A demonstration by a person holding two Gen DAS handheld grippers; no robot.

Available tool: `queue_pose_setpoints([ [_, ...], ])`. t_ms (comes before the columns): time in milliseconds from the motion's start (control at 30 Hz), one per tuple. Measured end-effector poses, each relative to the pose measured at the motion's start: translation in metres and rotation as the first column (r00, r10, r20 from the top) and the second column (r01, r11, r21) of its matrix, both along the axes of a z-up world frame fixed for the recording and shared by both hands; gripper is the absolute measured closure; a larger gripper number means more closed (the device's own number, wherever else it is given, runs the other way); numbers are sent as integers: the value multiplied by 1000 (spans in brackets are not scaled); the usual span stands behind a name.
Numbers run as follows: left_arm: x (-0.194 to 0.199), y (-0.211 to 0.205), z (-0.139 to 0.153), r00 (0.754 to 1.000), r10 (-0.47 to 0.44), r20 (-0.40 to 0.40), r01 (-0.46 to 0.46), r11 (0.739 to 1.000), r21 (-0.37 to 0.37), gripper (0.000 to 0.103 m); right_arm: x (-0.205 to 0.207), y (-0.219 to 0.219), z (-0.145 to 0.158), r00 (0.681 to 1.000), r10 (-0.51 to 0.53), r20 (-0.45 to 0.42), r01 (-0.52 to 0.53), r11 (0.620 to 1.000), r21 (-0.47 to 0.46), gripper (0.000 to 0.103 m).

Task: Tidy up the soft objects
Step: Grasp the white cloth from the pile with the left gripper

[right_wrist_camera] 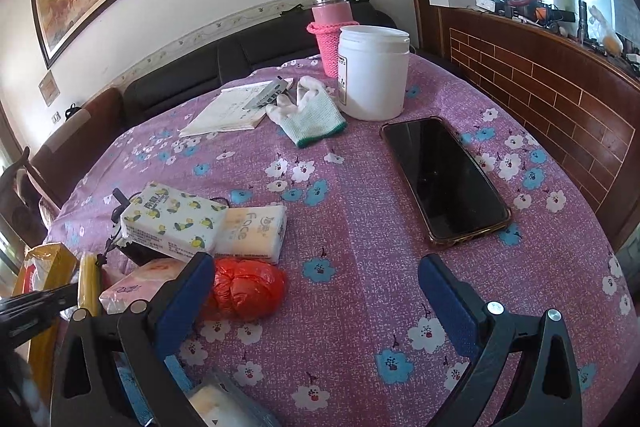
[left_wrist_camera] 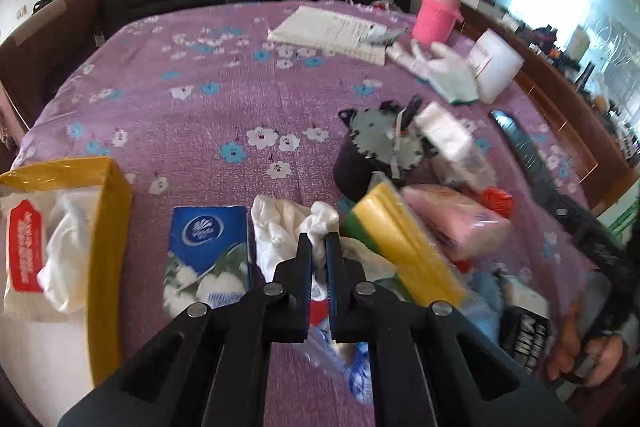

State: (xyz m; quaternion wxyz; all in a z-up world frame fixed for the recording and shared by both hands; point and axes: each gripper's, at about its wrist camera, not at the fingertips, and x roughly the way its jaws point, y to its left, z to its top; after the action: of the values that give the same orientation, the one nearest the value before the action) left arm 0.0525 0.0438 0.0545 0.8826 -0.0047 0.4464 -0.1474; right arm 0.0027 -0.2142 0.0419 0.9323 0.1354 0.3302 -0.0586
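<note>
While the left gripper (left_wrist_camera: 319, 241) pinches the white cloth (left_wrist_camera: 280, 227) near the table's (left_wrist_camera: 200, 115) front edge, the right gripper (right_wrist_camera: 316, 277) gapes wide, empty.

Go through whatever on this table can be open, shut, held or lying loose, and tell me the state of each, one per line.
left gripper: jaws shut on the white cloth
right gripper: jaws open, nothing between them
white tub: upright, lid on
pink flask: upright, capped
phone: flat, screen dark
knit glove: lying loose
yellow tissue pack: torn open
</note>
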Motion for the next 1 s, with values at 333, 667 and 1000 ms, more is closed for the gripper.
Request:
queue_pose_setpoints([
  [333, -88, 38, 38, 992, 21, 121, -12, 997, -74, 97, 0, -2, -5, 1000, -14, -24, 14, 1000, 3, 1],
  [667, -120, 50, -6, 995, 69, 73, -67, 997, -35, 66, -3, 0, -5, 999, -34, -14, 34, 999, -27, 1],
  [1000, -103, 20, -31, 997, 22, 80, -27, 998, 52, 33, -1, 10, -6, 1000, -14, -22, 13, 997, -73, 1],
])
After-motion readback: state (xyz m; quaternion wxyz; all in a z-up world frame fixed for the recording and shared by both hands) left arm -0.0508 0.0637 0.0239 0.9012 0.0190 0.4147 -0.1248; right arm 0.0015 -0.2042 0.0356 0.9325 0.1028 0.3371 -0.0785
